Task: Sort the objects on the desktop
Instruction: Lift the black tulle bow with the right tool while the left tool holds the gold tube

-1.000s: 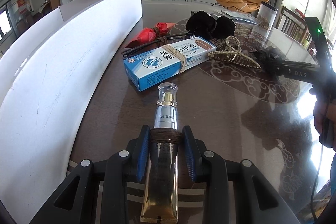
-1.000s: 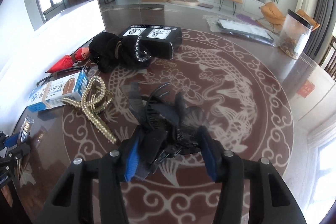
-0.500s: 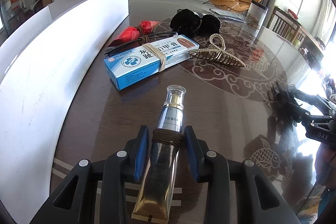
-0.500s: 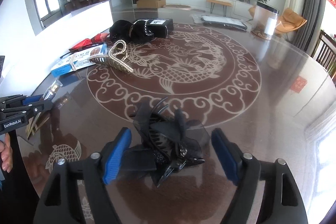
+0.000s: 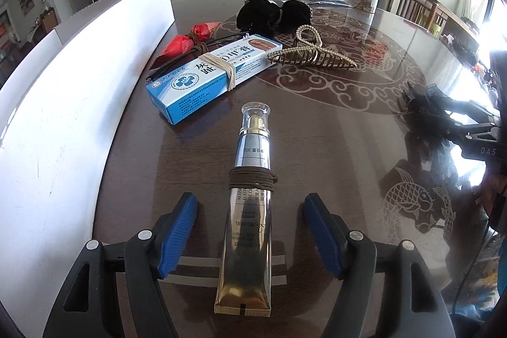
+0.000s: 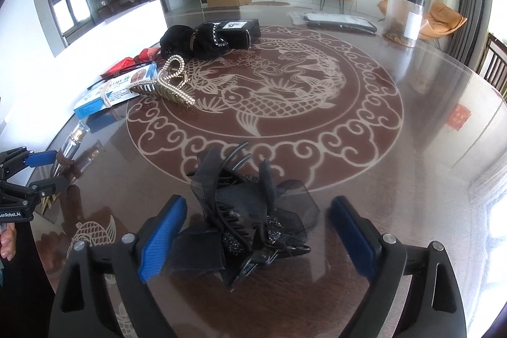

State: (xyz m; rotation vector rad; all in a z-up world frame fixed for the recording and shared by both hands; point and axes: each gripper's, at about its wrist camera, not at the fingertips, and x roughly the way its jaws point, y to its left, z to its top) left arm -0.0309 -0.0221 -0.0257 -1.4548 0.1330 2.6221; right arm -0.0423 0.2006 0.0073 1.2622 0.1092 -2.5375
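left gripper (image 5: pixel 250 230) jaws opening, pads clear of gold tube (image 5: pixel 248 211) lying on table (image 5: pixel 317 129) btwn them, cap at 12. right gripper (image 6: pixel 253 230) opening wide too, black hair clip (image 6: pixel 250 211) loose btwn pads. blue box (image 5: pixel 209 75) at 11 of tube.

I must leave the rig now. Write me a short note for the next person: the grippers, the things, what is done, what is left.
Left gripper: jaws opening, gold tube lies between them on the table, pads off it.
Right gripper: jaws opening, black hair clip between them, released on the table.
Done: tube and black clip set down apart.
Left: blue box, pearl clip, red packet and black scrunchies, clustered at the far side.
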